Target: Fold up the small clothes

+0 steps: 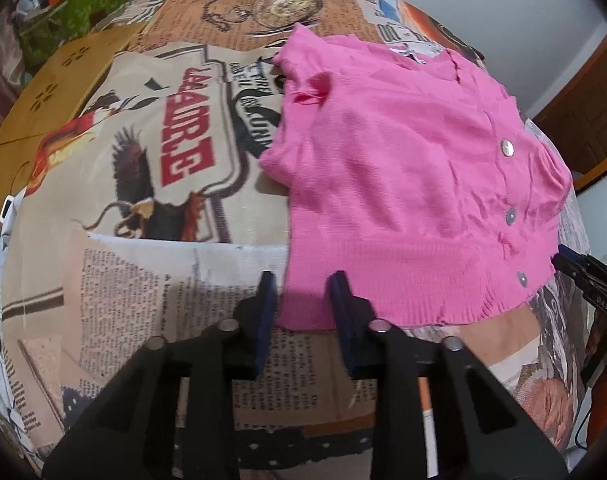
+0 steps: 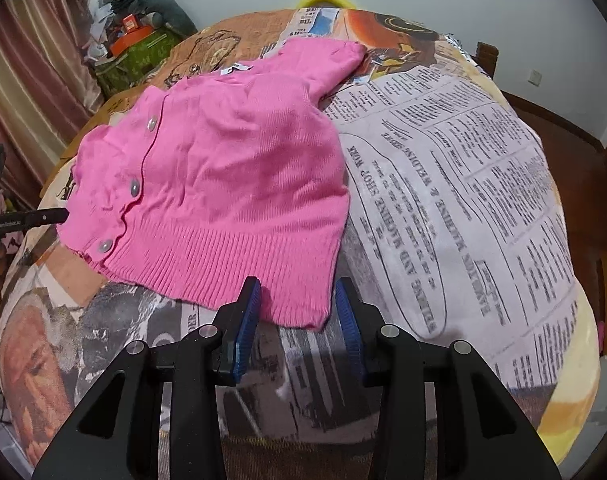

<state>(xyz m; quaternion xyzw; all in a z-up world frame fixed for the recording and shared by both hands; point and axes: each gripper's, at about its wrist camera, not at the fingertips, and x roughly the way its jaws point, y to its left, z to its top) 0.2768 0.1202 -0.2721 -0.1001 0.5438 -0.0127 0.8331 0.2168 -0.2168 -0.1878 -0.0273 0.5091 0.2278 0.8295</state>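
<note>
- Left wrist view: the left gripper (image 1: 303, 280) is nearest, its jaws parted with the near left hem corner of the pink cardigan (image 1: 415, 184) between them; the pads do not press the knit.
- The cardigan lies flat on a tabletop covered by a newsprint-pattern cloth (image 1: 143, 184), 3 buttons showing.
- Right wrist view: the right gripper (image 2: 297, 286) stands with jaws released, straddling the cardigan's (image 2: 231, 168) near right hem corner.

Left wrist view: steeply downward, close over cardigan's (image 1: 415, 184) near-left hem corner. Right wrist view: likewise, near-right corner. Shared: cardigan, printed tablecloth (image 2: 463, 184).
</note>
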